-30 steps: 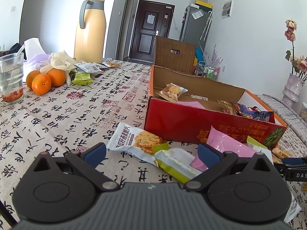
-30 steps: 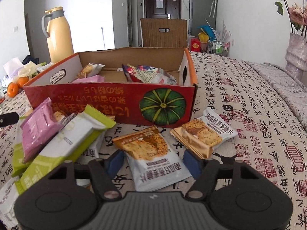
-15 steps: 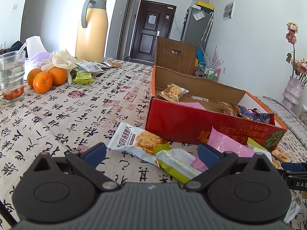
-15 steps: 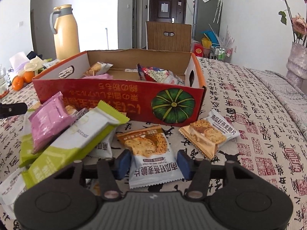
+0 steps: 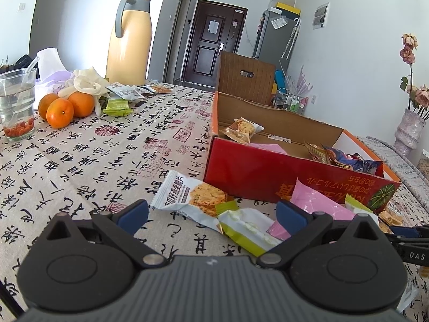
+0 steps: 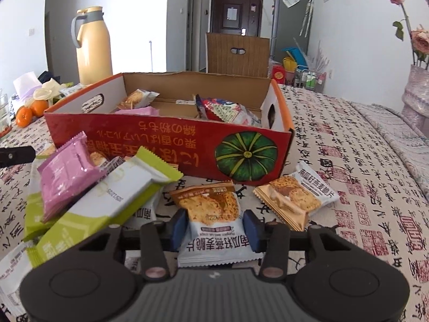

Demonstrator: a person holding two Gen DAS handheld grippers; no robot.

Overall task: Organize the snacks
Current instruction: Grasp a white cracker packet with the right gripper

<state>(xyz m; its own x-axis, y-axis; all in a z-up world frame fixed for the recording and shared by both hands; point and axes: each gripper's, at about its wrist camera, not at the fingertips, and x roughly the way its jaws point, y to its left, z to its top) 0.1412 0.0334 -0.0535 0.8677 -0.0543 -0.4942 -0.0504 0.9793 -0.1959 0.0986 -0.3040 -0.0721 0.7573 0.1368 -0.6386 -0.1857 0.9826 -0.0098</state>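
Observation:
A red cardboard box [image 6: 150, 136] with a pumpkin print holds a few snack packets. In front of it lie loose packets: a pink one [image 6: 64, 171], a green-and-white bar [image 6: 107, 201] and a cracker packet [image 6: 295, 198]. My right gripper [image 6: 215, 230] is closing on an orange-and-white cracker packet [image 6: 211, 209] that lies flat on the cloth, its blue pads touching both sides. My left gripper [image 5: 211, 214] stays open above a white cracker packet [image 5: 193, 196], a green packet [image 5: 246, 230] and a pink packet [image 5: 316, 204], gripping none. The box [image 5: 254, 171] stands just beyond them.
On the patterned tablecloth [image 5: 107, 161] at the far left stand a yellow thermos [image 5: 131, 40], oranges [image 5: 61, 107], a glass of water [image 5: 17, 102] and a few small packets [image 5: 118, 107]. A vase with dried flowers [image 6: 415, 91] stands at the right. A brown chair back [image 6: 238, 53] rises behind the box.
The right gripper's jaws have narrowed from well apart to against the sides of the orange-and-white cracker packet. The left gripper has kept its place and stays open.

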